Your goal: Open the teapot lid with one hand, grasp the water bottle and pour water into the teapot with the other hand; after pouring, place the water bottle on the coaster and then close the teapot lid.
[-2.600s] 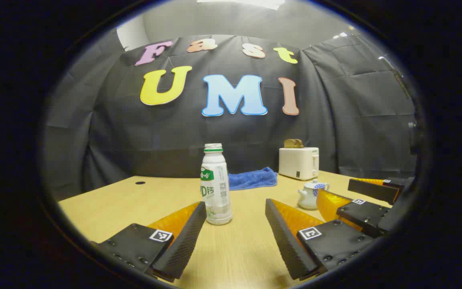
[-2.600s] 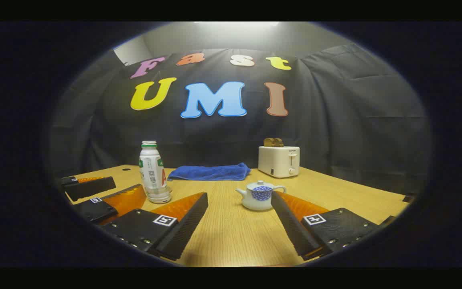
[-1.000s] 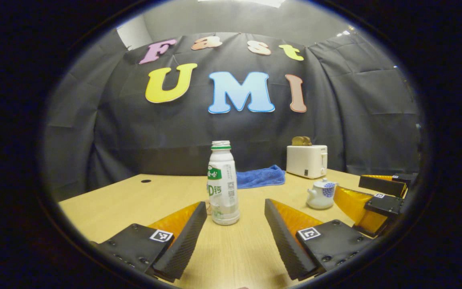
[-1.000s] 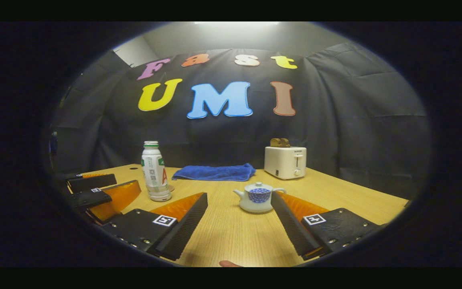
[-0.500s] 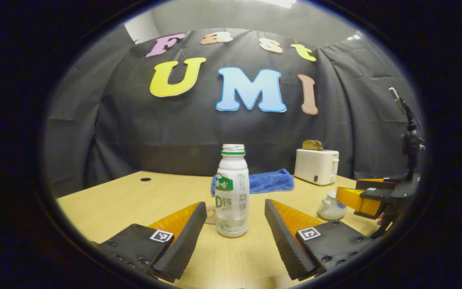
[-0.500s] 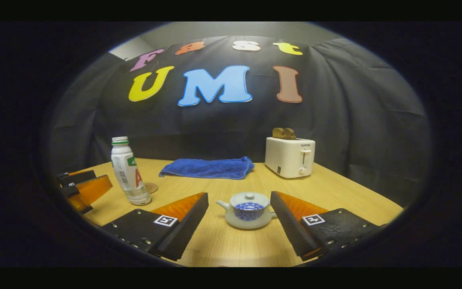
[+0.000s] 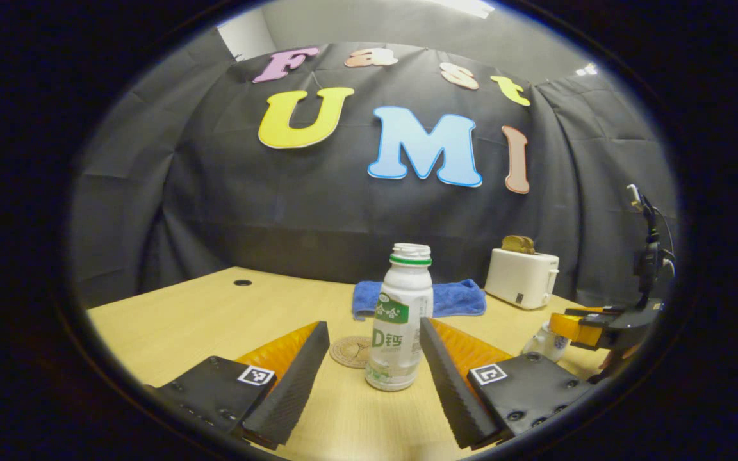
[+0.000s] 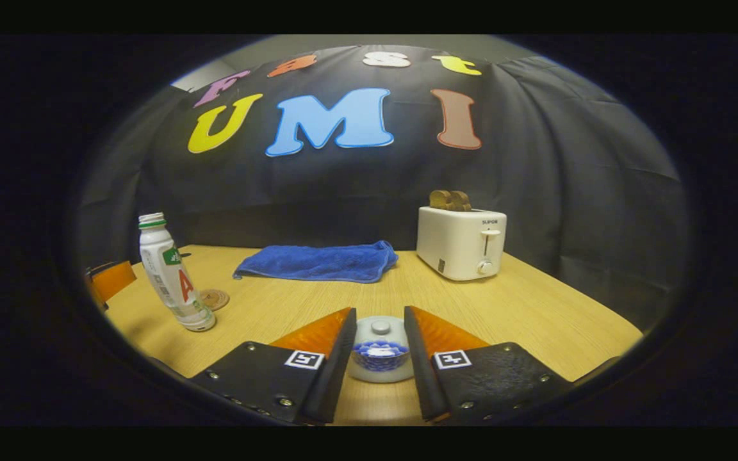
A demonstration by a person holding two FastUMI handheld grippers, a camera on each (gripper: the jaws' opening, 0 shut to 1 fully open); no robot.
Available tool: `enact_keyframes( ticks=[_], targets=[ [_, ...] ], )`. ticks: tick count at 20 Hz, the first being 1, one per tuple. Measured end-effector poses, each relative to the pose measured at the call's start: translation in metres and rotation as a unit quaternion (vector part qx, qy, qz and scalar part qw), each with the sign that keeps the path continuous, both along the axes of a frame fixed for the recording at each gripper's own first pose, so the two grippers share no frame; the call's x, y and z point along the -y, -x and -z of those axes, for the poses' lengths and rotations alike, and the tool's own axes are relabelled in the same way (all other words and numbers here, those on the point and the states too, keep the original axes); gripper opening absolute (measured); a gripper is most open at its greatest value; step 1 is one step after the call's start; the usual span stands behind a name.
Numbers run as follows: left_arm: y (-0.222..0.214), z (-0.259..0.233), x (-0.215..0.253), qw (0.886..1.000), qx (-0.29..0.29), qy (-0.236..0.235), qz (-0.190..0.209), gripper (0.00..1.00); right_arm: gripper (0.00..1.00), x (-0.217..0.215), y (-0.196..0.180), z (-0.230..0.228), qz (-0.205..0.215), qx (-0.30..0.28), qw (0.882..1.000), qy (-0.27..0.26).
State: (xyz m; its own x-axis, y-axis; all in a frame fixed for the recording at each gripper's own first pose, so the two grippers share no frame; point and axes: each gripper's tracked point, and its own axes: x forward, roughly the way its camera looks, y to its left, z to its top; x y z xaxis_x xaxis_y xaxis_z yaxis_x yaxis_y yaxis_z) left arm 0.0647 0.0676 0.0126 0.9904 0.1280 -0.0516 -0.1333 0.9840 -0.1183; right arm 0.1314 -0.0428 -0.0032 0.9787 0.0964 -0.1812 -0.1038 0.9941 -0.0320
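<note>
White teapot (image 8: 378, 352) between gripper (image 8: 378, 358) fingers

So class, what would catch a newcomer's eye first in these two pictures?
Probably the white bottle, upright and uncapped between the left tool's open fingers, with a round coaster just behind it. Next, the small teapot, lid on, between the right tool's fingers. Farther back sit a white toaster and a blue towel.

Wooden table (image 8: 523, 320): bottle (image 8: 169, 274), coaster (image 8: 214, 298), teapot (image 8: 378, 352), towel (image 8: 318, 262), toaster (image 8: 460, 243)
</note>
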Motion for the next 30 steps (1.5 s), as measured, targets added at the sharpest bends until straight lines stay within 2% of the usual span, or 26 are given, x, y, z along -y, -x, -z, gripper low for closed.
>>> enact_keyframes(
  ticks=[2,4,5,7,8,9,10,11,12,14,15,16,17,18,23,25,26,27,28,29,30],
  targets=[
    [-0.001,0.001,-0.002,1.000,0.001,-0.009,-0.003,0.99,0.10,0.006,-0.007,0.008,0.018,-0.001,1.000,0.017],
    [-0.003,0.002,-0.002,1.000,0.003,-0.016,-0.003,0.99,0.13,0.004,-0.001,0.003,0.012,0.004,1.000,0.023],
    [-0.005,0.004,0.001,1.000,0.002,-0.018,0.001,0.99,0.29,0.003,0.000,0.002,0.011,0.006,1.000,0.018],
    [-0.010,0.010,0.007,1.000,-0.004,-0.023,0.011,0.99,0.00,0.003,0.003,-0.005,0.010,0.021,1.000,0.012],
    [-0.014,0.012,0.008,1.000,-0.006,-0.029,0.012,0.99,0.13,0.002,0.006,-0.014,0.009,0.035,0.999,0.011],
    [-0.016,0.013,0.008,0.999,-0.007,-0.035,0.011,0.99,0.13,0.001,0.008,-0.020,0.008,0.050,0.999,0.014],
    [-0.019,0.014,0.006,0.999,-0.008,-0.043,0.005,0.99,0.29,-0.001,0.011,-0.025,0.006,0.060,0.998,0.018],
    [-0.023,0.015,0.006,0.999,-0.008,-0.049,0.003,0.99,0.00,-0.004,0.013,-0.026,0.001,0.067,0.998,0.019],
    [-0.028,0.016,0.008,0.999,-0.009,-0.053,0.006,0.99,0.13,-0.007,0.014,-0.025,-0.003,0.067,0.998,0.019],
    [-0.036,0.018,0.015,0.998,-0.012,-0.052,0.016,0.99,0.13,-0.009,0.014,-0.021,-0.009,0.062,0.998,0.021],
    [-0.037,0.018,0.020,0.998,-0.010,-0.051,0.025,0.99,0.00,-0.009,0.015,-0.020,-0.011,0.061,0.998,0.021],
    [-0.040,0.016,0.024,0.998,-0.007,-0.052,0.029,0.99,0.00,-0.009,0.015,-0.021,-0.011,0.061,0.998,0.020],
    [-0.043,0.015,0.025,0.998,-0.005,-0.057,0.027,0.92,0.13,-0.008,0.016,-0.021,-0.012,0.062,0.998,0.019],
    [-0.046,0.016,0.022,0.998,-0.004,-0.059,0.020,0.99,0.13,-0.008,0.016,-0.022,-0.012,0.064,0.998,0.018],
    [-0.073,0.029,0.020,0.998,-0.027,-0.046,0.018,1.00,0.13,-0.011,0.018,-0.023,-0.017,0.067,0.997,0.017],
    [-0.082,0.032,0.011,0.998,-0.036,-0.057,0.005,1.00,0.13,-0.011,0.020,-0.025,-0.019,0.073,0.997,0.017],
    [-0.084,0.030,0.012,0.998,-0.034,-0.058,0.008,1.00,0.00,-0.011,0.021,-0.026,-0.021,0.074,0.997,0.016],
    [-0.083,0.029,0.013,0.998,-0.035,-0.057,0.010,0.93,0.13,-0.012,0.023,-0.026,-0.023,0.076,0.997,0.016],
    [-0.085,0.031,0.013,0.998,-0.037,-0.055,0.013,0.87,0.13,-0.012,0.026,-0.028,-0.025,0.078,0.997,0.015],
    [-0.084,0.033,0.013,0.998,-0.039,-0.054,0.016,0.86,0.13,-0.013,0.030,-0.030,-0.027,0.080,0.996,0.014],
    [-0.081,0.031,0.014,0.998,-0.037,-0.054,0.020,0.72,0.13,-0.012,0.037,-0.034,-0.028,0.085,0.996,0.016]
  ],
)
